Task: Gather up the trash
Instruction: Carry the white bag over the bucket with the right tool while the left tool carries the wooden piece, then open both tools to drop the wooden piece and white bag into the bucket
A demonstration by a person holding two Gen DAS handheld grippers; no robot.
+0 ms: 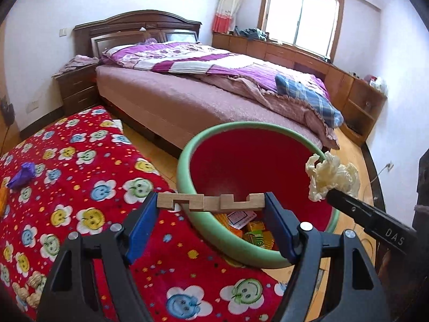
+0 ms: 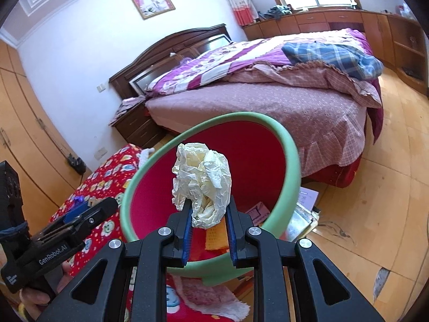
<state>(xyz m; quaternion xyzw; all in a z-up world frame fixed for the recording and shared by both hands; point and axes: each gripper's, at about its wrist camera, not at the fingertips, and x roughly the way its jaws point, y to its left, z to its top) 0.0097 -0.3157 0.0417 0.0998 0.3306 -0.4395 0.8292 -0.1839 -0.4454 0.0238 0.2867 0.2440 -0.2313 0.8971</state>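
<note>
My left gripper (image 1: 211, 204) is shut on a notched wooden piece (image 1: 171, 200), held crosswise between its blue pads over the near rim of the bin. The bin (image 1: 185, 161) is red inside with a green rim and holds orange and green packets (image 1: 257, 237). My right gripper (image 2: 209, 212) is shut on a crumpled cream paper ball (image 2: 202, 179), which hangs over the bin's mouth (image 2: 292, 147). From the left wrist view the paper ball (image 1: 332, 174) sits at the bin's right rim, pinched by the right gripper (image 1: 331, 194). A purple wrapper (image 1: 22, 175) lies on the blanket.
A red blanket with smiling flowers (image 1: 80, 187) covers a surface left of the bin, with nuts (image 1: 29, 289) near its edge. A bed (image 1: 187, 102) stands beyond, a nightstand (image 1: 76, 91) beside it. Wooden floor (image 2: 388, 174) and papers (image 2: 308, 198) lie to the right.
</note>
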